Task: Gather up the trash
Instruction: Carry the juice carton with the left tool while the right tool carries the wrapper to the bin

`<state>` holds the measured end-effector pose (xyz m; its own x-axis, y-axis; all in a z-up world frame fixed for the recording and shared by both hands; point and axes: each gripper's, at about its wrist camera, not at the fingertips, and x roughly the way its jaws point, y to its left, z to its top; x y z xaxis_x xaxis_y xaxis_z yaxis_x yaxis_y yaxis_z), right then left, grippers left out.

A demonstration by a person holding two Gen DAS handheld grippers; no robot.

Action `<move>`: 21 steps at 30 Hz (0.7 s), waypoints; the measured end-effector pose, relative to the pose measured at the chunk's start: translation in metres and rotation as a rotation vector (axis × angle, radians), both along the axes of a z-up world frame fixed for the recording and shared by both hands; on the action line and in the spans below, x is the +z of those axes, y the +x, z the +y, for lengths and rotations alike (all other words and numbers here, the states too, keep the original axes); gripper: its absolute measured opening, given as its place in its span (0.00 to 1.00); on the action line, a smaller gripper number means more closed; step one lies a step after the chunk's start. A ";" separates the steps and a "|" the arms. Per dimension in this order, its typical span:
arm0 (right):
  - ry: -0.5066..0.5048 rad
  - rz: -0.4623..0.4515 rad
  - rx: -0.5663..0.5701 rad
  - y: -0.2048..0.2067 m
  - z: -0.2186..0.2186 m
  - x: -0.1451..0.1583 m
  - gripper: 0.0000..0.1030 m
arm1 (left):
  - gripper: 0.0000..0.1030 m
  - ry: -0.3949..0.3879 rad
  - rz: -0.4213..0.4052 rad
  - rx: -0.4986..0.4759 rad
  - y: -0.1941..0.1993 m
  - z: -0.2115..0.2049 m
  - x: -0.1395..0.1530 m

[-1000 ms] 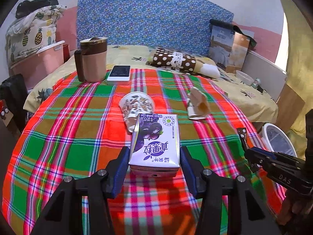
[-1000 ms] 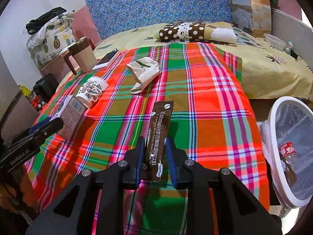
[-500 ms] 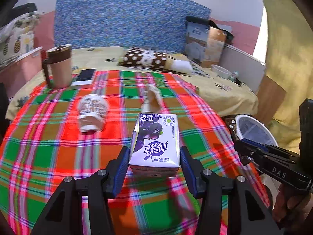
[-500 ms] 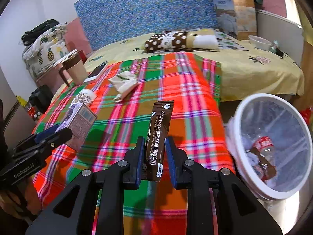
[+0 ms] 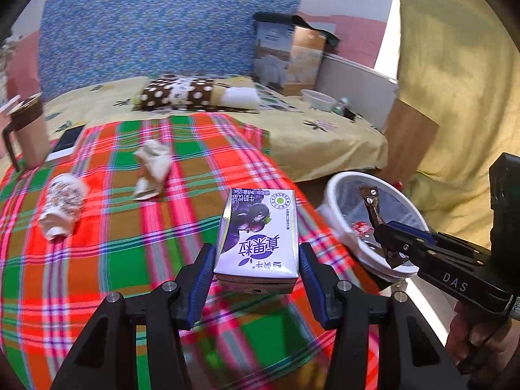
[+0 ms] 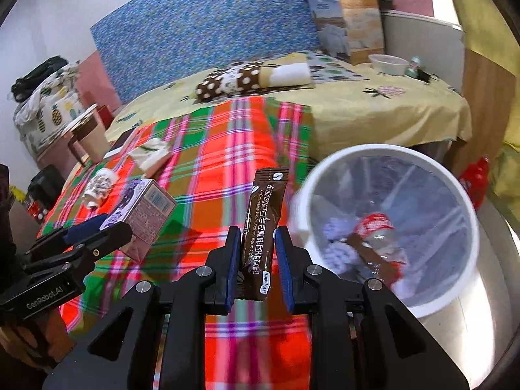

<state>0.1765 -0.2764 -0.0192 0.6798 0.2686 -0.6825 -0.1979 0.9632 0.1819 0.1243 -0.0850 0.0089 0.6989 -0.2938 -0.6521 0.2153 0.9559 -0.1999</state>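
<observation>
My left gripper [image 5: 256, 256] is shut on a purple milk carton [image 5: 258, 237], held above the plaid cloth near its right edge. The carton also shows in the right wrist view [image 6: 143, 214]. My right gripper [image 6: 258, 253] is shut on a brown coffee sachet [image 6: 263, 224], held beside the rim of the white trash bin [image 6: 461, 276]. In the left wrist view the sachet [image 5: 373, 208] hangs over the bin [image 5: 334, 195]. A lying paper cup [image 5: 63, 208] and a crumpled wrapper [image 5: 152, 169] rest on the cloth.
A brown mug [image 5: 29, 133] and a phone [image 5: 66, 143] stand at the cloth's far left. A dotted pillow [image 5: 195, 94], a box [image 5: 289, 58] and a bowl [image 5: 318, 100] sit on the yellow bed behind. The bin holds a bottle [image 6: 373, 230].
Both grippers have swung right with their loads. The bin now fills the right wrist view and sits close to the right of the carton in the left wrist view.
</observation>
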 end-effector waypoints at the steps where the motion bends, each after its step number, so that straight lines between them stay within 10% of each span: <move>1: 0.000 0.000 -0.017 0.000 -0.007 0.000 0.24 | 0.50 0.001 0.000 -0.013 0.002 -0.007 0.000; 21: 0.002 0.021 -0.190 0.013 -0.087 -0.011 0.24 | 0.50 -0.002 -0.006 -0.211 0.047 -0.112 -0.001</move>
